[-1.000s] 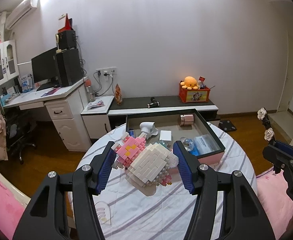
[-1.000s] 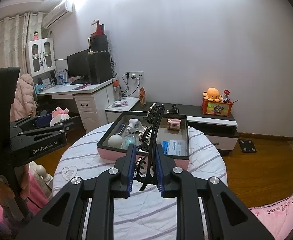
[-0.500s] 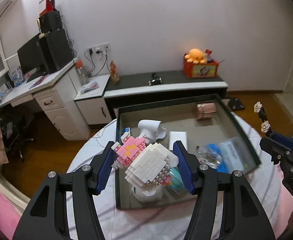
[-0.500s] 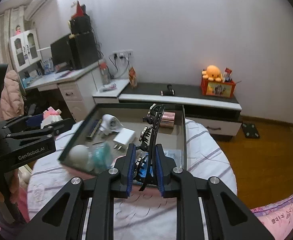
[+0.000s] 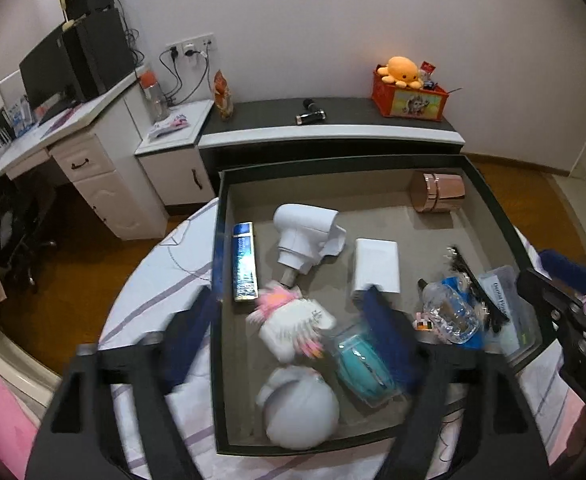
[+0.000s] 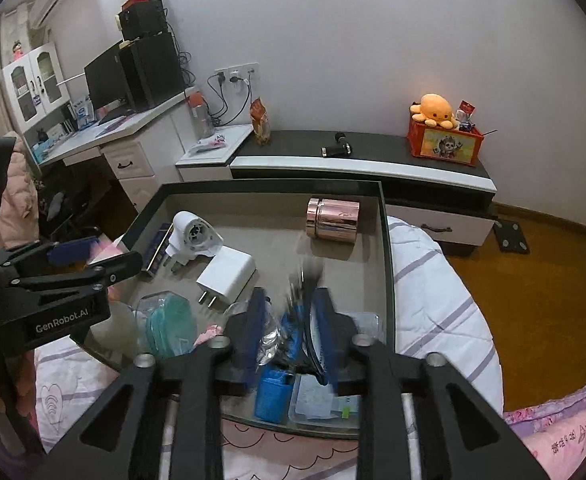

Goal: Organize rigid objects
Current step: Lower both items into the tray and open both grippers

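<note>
A dark-rimmed tray (image 5: pixel 217 240) with a grey floor sits on the round table. My left gripper (image 5: pixel 289 344) hangs over its near left part, jaws opening wide. The pink and white brick toy (image 5: pixel 293 324) lies blurred on the tray floor between the fingers, and neither pad touches it. My right gripper (image 6: pixel 289 328) is over the tray's near right part, its jaws also opening. The black toothed hair clip (image 6: pixel 307 280) is a blur between and just past its pads, free of them. In the left wrist view the hair clip (image 5: pixel 471 284) rests across a clear bottle (image 5: pixel 449 316).
In the tray lie a white dryer-like device (image 5: pixel 305 236), a white charger (image 5: pixel 375 268), a rose-gold tin (image 5: pixel 437 196), a blue box (image 5: pixel 244 264), a teal item (image 5: pixel 361 364) and a white ball (image 5: pixel 301 408). Behind the table stand a low cabinet (image 6: pixel 357 168) and a desk.
Both grippers moved forward and down over the tray. The left jaws spread and the brick toy dropped out onto the tray floor. The right jaws parted and let go of the hair clip.
</note>
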Action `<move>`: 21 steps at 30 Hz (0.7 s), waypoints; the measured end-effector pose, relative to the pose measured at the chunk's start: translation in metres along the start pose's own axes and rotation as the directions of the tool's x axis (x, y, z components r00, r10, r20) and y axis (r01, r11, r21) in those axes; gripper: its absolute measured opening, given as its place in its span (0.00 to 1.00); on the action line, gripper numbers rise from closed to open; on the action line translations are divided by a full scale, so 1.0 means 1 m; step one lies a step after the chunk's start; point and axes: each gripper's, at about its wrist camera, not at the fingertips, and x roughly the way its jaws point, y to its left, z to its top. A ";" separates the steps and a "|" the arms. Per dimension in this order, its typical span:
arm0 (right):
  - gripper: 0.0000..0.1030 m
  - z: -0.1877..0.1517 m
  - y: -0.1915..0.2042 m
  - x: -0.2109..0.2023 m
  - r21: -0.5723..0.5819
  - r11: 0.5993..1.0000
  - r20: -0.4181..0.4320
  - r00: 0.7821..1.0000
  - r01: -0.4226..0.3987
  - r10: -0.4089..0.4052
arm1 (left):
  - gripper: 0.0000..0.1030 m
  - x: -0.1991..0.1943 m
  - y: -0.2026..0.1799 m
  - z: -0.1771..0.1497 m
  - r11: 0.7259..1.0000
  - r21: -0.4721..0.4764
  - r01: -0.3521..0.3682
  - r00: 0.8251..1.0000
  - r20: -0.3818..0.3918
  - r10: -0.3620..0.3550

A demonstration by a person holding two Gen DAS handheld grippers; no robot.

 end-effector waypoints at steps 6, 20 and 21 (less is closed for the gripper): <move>0.59 0.003 -0.002 -0.009 0.001 1.000 0.020 1.000 0.017 -0.017 | 0.87 -0.004 0.003 -0.001 1.000 -0.007 -0.017 1.000 0.006 0.017; 0.79 -0.018 0.009 -0.062 0.007 0.998 0.110 0.992 0.067 -0.067 | 0.90 -0.065 -0.007 -0.032 0.999 -0.011 0.045 0.986 0.159 -0.043; 0.79 -0.021 0.011 -0.067 0.005 0.997 0.115 0.991 0.074 -0.074 | 0.90 -0.071 -0.007 -0.037 0.999 -0.018 0.050 0.982 0.185 -0.045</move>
